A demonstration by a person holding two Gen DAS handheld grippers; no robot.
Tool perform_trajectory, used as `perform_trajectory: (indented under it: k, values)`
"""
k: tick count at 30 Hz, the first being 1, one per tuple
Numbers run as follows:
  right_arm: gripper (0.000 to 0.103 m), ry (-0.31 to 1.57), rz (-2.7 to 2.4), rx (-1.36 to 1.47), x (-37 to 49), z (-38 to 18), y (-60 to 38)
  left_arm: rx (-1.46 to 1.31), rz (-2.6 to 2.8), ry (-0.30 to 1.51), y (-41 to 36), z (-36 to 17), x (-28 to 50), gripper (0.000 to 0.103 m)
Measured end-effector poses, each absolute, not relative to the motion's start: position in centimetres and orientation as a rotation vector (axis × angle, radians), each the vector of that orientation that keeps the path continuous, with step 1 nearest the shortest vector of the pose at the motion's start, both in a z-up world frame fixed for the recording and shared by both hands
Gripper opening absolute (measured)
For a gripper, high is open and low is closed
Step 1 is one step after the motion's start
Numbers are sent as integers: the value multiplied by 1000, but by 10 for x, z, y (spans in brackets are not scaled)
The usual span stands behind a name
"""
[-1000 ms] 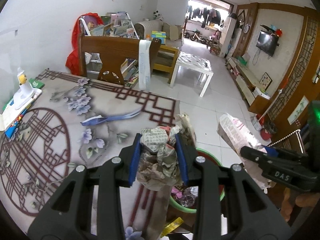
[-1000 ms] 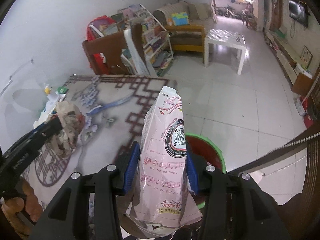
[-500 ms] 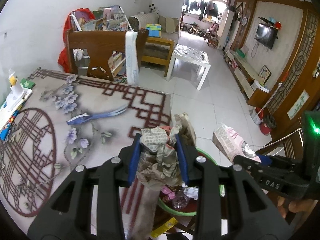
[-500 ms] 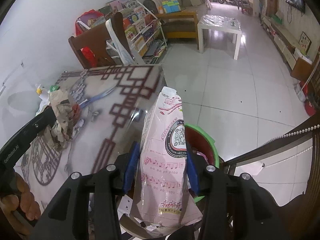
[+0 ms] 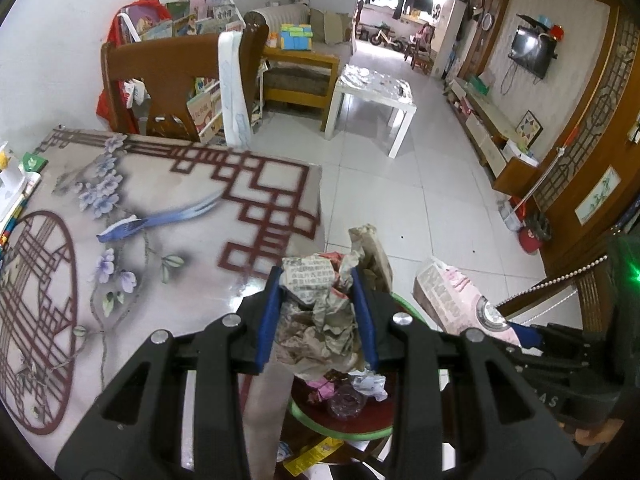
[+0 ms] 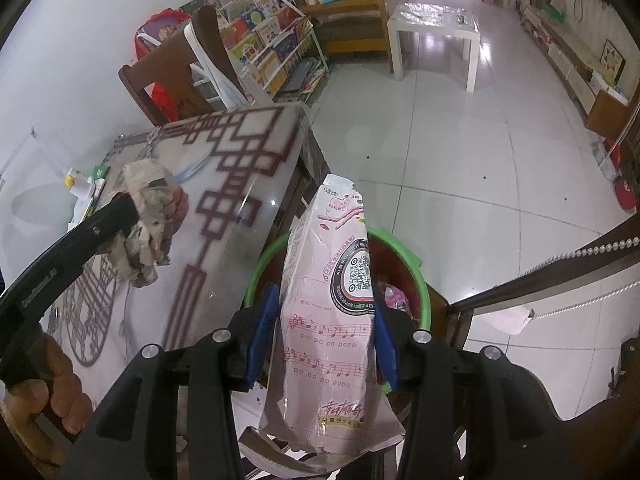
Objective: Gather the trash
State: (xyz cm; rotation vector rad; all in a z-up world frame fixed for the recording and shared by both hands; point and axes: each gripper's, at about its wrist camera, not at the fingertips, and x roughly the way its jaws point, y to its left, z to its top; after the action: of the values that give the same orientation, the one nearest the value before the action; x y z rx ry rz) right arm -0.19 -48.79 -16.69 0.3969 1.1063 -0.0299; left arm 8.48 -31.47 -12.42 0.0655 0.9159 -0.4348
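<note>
My left gripper (image 5: 316, 316) is shut on a wad of crumpled brownish paper and printed wrappers (image 5: 320, 312), held just above the near rim of a green-rimmed, dark red trash bin (image 5: 360, 432) that holds scraps. My right gripper (image 6: 324, 332) is shut on a tall pink snack bag (image 6: 332, 308) with a QR code and music notes, hanging over the same bin (image 6: 416, 276). In the right wrist view the left gripper (image 6: 132, 216) with its paper wad (image 6: 148, 224) is at the left over the table. The pink bag (image 5: 452, 296) shows at the right in the left wrist view.
The bin stands past the corner of a table (image 5: 160, 248) covered with a flower-and-lattice printed cloth. A wooden chair (image 5: 168, 80) stands at the table's far side, a white side table (image 5: 372, 96) on the tiled floor beyond. A dark wooden rail (image 6: 560, 272) runs at the right.
Both grippers have moved off the table towards the bin and sunk lower; the bin now lies directly beneath the paper wad and the pink bag. Both grips are unchanged.
</note>
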Motion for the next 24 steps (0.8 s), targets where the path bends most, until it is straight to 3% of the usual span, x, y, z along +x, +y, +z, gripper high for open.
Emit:
perform_trajectory:
  k: [3,14,23,24]
  values:
    - [46,1133,-23,410,0,-174,-489,73,-443,928,-322,-130,88,36]
    - [52,1130,-57,394,0,-174,-489,58,-465,914,-320,-126,89,60]
    - [62,1044,-77,327,-1,-148,-475,16,-443,830,-289,-95,78,79]
    - [67,1013,-80,313,-2,-140,-472,12,-437,811,-286,-90,76,81]
